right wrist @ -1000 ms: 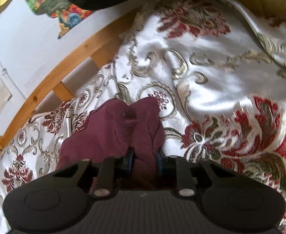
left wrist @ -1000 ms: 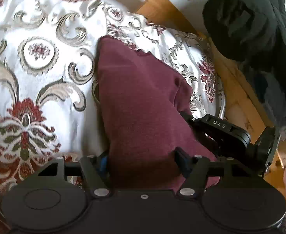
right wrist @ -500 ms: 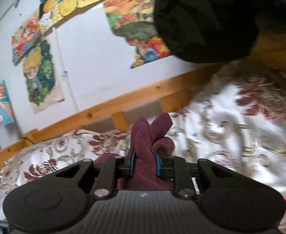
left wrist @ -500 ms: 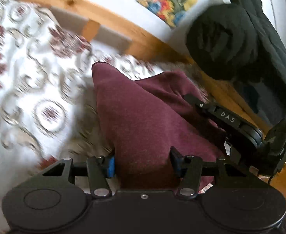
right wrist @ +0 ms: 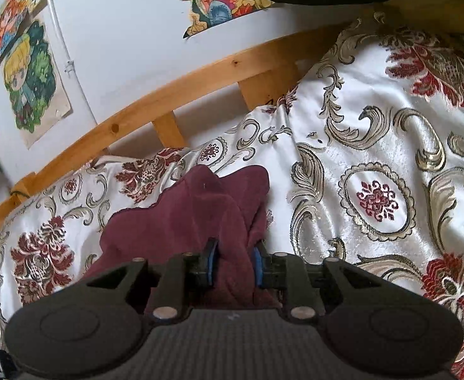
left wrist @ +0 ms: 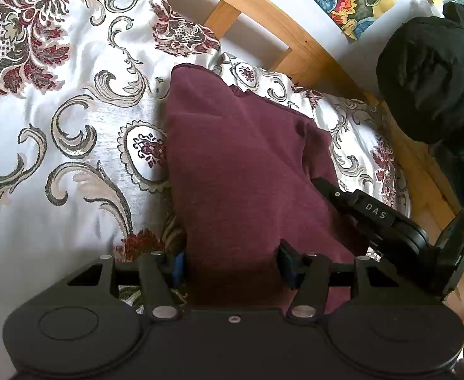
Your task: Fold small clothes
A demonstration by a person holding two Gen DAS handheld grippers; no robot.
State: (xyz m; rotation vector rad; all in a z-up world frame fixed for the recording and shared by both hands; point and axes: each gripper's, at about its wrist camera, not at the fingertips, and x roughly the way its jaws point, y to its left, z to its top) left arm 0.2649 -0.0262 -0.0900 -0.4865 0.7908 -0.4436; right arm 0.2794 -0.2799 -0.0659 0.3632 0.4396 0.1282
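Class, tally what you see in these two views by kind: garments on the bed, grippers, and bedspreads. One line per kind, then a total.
Maroon garment: 1
Grippers: 2, left gripper and right gripper
Patterned bedspread: 1
Total: 4

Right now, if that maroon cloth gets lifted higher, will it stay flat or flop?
Probably flop: the maroon cloth already bunches into soft folds between the right gripper pads. It looks light, draping from the left gripper without pulling taut. On the shiny bedspread it would likely slide easily.
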